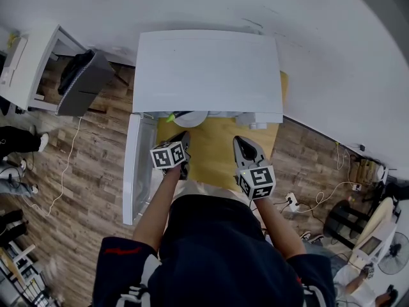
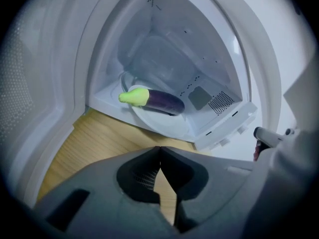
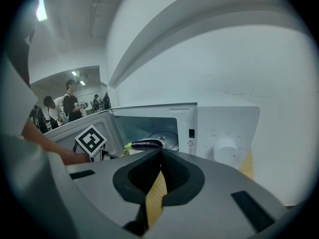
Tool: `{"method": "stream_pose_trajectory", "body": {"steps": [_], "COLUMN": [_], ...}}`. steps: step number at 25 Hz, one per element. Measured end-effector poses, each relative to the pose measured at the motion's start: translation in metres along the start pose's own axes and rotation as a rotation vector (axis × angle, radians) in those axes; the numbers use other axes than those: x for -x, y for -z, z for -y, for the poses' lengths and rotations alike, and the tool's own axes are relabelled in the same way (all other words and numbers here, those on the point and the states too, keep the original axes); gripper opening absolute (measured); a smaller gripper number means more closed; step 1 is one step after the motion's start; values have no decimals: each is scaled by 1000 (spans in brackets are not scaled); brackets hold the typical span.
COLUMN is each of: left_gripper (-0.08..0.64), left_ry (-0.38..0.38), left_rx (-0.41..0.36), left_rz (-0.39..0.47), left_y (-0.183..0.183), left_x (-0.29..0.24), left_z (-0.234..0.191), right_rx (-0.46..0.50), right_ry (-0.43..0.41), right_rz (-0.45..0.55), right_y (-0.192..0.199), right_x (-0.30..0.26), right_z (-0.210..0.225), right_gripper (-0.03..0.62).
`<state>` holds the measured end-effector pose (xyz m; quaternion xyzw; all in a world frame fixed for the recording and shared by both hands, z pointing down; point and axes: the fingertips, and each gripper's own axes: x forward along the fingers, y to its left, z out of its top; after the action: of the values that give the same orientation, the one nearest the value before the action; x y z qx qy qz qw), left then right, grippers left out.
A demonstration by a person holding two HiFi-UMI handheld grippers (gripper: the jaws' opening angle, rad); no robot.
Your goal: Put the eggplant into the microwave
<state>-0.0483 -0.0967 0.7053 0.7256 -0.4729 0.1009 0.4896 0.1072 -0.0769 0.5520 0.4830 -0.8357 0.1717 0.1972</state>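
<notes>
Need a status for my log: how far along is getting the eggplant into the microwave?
Done: the eggplant lies on the white plate inside the microwave. In hand: nothing; the left gripper and the right gripper are both shut and empty, outside the cavity. Left: the door stands open, so closing it may be all that remains.

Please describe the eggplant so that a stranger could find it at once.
Start at the white microwave with its door open. Inside, on the round white plate, lies the eggplant: long, dark purple with a yellow-green stem end, the only coloured thing there.
</notes>
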Motion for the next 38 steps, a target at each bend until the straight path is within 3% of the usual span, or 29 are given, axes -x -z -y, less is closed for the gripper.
{"method": "stream_pose_trajectory", "body": {"steps": [38], "left_gripper": [17], "left_ry": [-5], "left_rx": [-17], "left_rz": [15], "left_y": [-51], "left_x": [-31], "left_z": [1], "right_rx": [-17], "right_ry": [14], "right_rz": [-28], "right_y": [6], "right_x": [-5], "right_z": [8], "right_gripper": [12]}}
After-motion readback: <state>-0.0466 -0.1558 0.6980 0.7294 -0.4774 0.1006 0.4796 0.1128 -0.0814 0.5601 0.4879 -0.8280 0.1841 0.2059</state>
